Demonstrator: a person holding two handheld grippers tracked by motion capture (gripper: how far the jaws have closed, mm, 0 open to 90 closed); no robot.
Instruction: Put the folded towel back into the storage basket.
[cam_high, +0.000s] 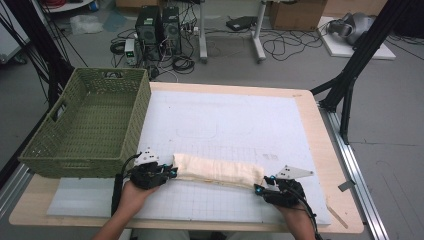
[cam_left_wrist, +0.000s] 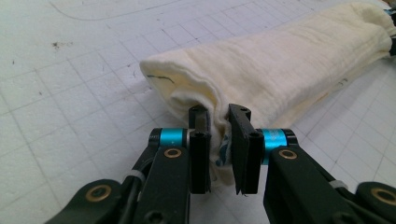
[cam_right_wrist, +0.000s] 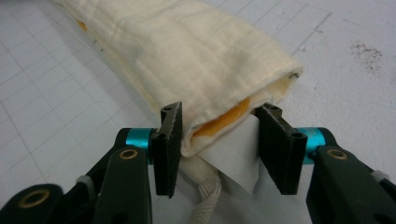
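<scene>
**Two hand-held grippers at the ends of a folded cream cloth**

A person sits at a pale wooden surface (cam_high: 320, 150) covered by a white gridded mat (cam_high: 225, 125). A long, folded cream cloth (cam_high: 217, 170) lies across the near part of the mat, between the two hands. To the left, touching the mat's edge, stands an empty green woven basket (cam_high: 90, 125) with cut-out handles.

The left hand-held gripper (cam_high: 170, 172) meets the cloth's left end. In the left gripper view its black jaws are clenched on a pinch of the cloth (cam_left_wrist: 280, 70), the layers bunched between them. The right hand-held gripper (cam_high: 260, 189) is at the cloth's right end. In the right gripper view its jaws stand released, one on each side of the cloth's corner (cam_right_wrist: 201, 60), with a gap showing at the right jaw. An orange lining (cam_right_wrist: 229, 116), a white tag (cam_right_wrist: 238, 158) and a braided cord (cam_right_wrist: 208, 200) peep out from that end.

The cloth looks like soft, lightly crinkled gauze in several layers, with rounded, padded folds. It will probably be light and limp: it should sag in the middle if lifted by the ends, and the folds could slide apart. Pinching through all layers at each end, close to the corners, seems the surest hold. The fabric appears neither slippery nor fragile.
</scene>
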